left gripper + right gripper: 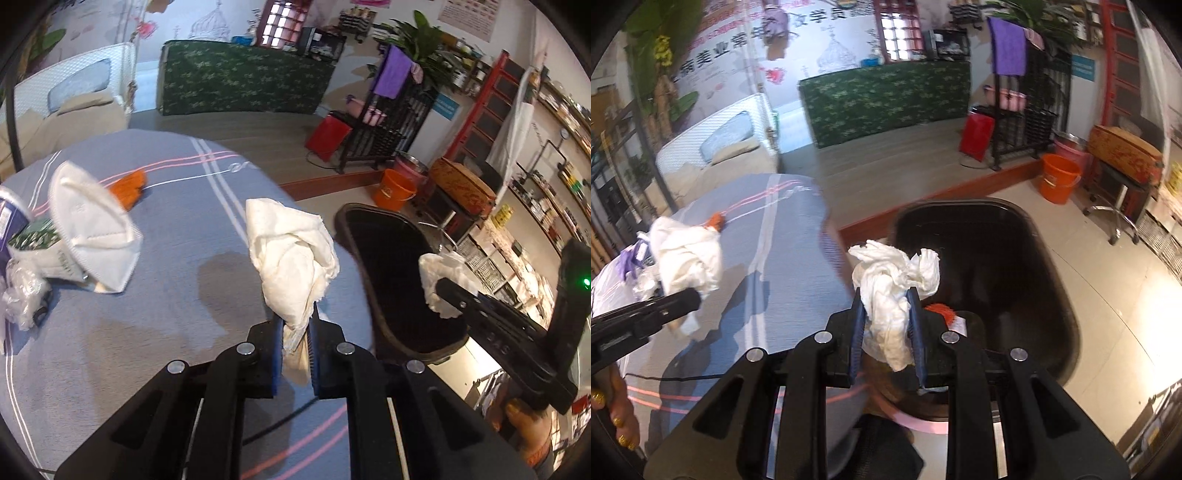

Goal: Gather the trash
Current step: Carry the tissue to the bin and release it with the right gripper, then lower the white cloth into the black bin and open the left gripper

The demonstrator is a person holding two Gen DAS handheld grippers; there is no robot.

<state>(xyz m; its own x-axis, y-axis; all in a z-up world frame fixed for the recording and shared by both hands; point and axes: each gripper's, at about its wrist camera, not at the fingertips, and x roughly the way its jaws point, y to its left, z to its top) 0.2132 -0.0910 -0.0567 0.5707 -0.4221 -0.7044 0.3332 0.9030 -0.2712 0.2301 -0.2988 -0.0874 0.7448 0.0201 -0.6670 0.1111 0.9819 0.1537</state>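
Your left tool is clamped on a crumpled tissue over the surface; your right tool grips another wad above the black bin at two o'clock.

Support surface: table covered with a blue-grey woven cloth carrying white and pink stripes. A darker, damp-looking patch shows near the middle of the cloth.

Lying on the cloth, left side in the left wrist view:
- white folded face mask, tilted up on its edge;
- small orange crumpled wrapper, beyond the mask, beside the pink stripe;
- green-and-white paper carton, just beside the mask;
- crumpled clear plastic film, near the cloth's left edge, touching the carton.

A thin black cable runs across the near part of the cloth.

Right wrist view: same cloth, blurred.
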